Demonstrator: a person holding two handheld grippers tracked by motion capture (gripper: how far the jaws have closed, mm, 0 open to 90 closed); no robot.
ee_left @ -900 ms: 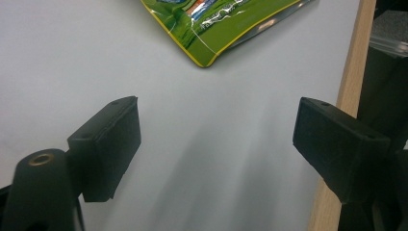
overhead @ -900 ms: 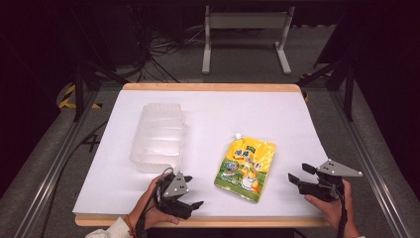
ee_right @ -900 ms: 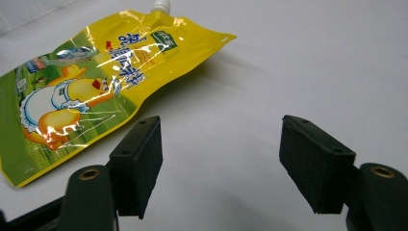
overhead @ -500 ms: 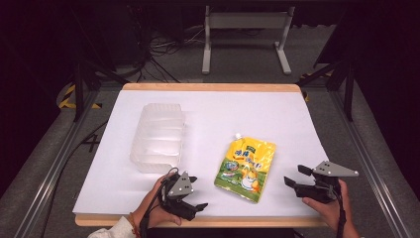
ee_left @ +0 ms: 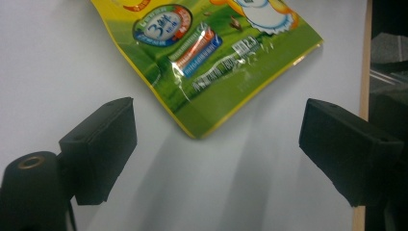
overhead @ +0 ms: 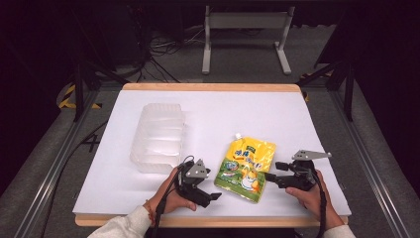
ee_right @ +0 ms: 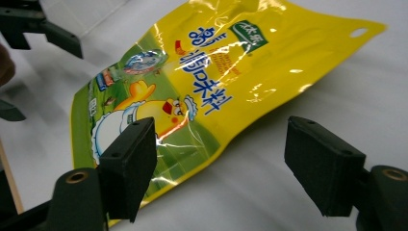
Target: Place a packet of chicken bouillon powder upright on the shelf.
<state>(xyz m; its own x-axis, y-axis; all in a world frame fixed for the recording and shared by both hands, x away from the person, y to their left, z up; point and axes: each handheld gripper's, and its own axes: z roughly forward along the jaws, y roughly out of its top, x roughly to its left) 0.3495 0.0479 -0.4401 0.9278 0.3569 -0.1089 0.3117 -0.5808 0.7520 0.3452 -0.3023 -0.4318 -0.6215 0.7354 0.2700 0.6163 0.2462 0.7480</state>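
Note:
A yellow and green snack pouch [overhead: 246,168] with a cartoon duck lies flat on the white table sheet [overhead: 257,114], near the front. My left gripper [overhead: 212,191] sits just left of the pouch's near corner, open and empty. In the left gripper view that pouch corner [ee_left: 211,62] lies ahead of the wide-apart jaws of the left gripper [ee_left: 216,144], untouched. My right gripper [overhead: 274,171] stands open at the pouch's right edge. In the right gripper view, the right gripper [ee_right: 221,159] has its jaws on either side of the pouch's [ee_right: 211,82] edge without closing on it.
A clear plastic container [overhead: 159,137] with several compartments stands at the left of the sheet, beyond the left hand. The table's wooden front edge [overhead: 237,220] runs right below both hands. A metal stand [overhead: 245,29] is on the floor behind the table.
Both grippers have closed in on the pouch: the left one shifted right toward its near corner, the right one shifted left to its edge. The pouch has not moved.

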